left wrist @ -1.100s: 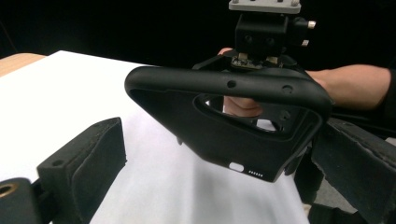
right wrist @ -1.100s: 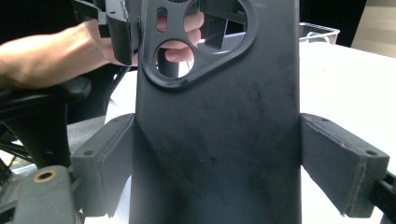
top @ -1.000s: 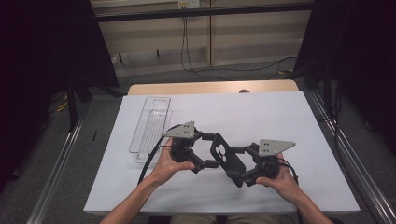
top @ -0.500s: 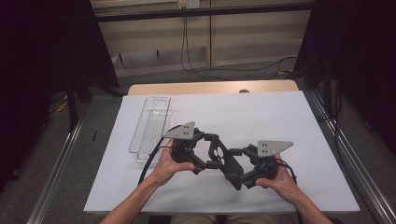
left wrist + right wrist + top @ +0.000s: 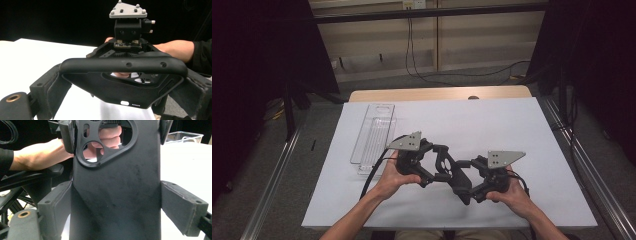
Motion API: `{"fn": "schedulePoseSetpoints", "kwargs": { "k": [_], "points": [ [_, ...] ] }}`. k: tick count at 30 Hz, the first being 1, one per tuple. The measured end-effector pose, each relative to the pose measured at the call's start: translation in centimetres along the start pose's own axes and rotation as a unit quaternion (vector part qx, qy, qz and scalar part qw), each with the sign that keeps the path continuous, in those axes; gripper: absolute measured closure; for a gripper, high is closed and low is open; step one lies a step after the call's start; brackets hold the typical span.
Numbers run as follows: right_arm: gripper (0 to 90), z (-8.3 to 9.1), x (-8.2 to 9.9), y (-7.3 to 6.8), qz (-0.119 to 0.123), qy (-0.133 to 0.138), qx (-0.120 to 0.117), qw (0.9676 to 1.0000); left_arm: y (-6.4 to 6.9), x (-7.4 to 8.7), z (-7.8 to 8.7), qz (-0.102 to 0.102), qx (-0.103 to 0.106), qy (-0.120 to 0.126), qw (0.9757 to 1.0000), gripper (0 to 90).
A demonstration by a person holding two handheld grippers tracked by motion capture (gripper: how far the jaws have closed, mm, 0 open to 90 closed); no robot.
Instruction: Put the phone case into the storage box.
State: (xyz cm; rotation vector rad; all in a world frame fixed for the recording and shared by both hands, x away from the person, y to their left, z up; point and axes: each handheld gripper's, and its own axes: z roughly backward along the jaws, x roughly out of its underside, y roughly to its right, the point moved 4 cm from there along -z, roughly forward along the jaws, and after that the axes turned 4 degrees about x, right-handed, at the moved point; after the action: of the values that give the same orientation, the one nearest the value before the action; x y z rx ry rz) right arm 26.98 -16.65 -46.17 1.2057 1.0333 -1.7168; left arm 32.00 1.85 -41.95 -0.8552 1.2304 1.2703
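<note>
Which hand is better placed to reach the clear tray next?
Left, probably. The left tongs sit close to the tray on the table's left side; the right tongs are farther off, beyond the left ones.

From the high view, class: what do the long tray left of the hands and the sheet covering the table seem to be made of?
The tray looks like clear, glossy plastic: the white surface shows through its walls and its edges catch the light. The sheet looks like matte white paper or thin board, flat and without glare; which of the two is unclear. A strip of tabletop at its far edge looks like pale wood or laminate.
</note>
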Motion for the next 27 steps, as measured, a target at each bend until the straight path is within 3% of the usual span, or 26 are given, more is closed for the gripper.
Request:
{"fn": "schedulePoseSetpoints", "kwargs": {
  "k": [2,22,24,27],
  "points": [
    [13.8,-0.03,0.07,0.03,0.000,-0.001,0.001,1.0000,0.03,0.03,-0.16,0.003,0.000,0.010,0.9999,9.5],
    [12.9,-0.39,0.23,0.07,0.013,-0.006,0.014,0.9998,0.25,-0.10,-0.37,0.007,-0.017,-0.006,0.9998,13.0],
    [9.1,-0.43,0.21,-0.02,0.009,-0.006,0.013,0.9999,0.18,0.03,-0.25,0.004,-0.024,-0.020,0.9995,13.4],
    [5.2,-0.42,0.26,0.04,0.002,-0.006,0.021,0.9998,0.10,0.01,-0.14,0.010,-0.031,-0.016,0.9993,13.7]
  ]
}}
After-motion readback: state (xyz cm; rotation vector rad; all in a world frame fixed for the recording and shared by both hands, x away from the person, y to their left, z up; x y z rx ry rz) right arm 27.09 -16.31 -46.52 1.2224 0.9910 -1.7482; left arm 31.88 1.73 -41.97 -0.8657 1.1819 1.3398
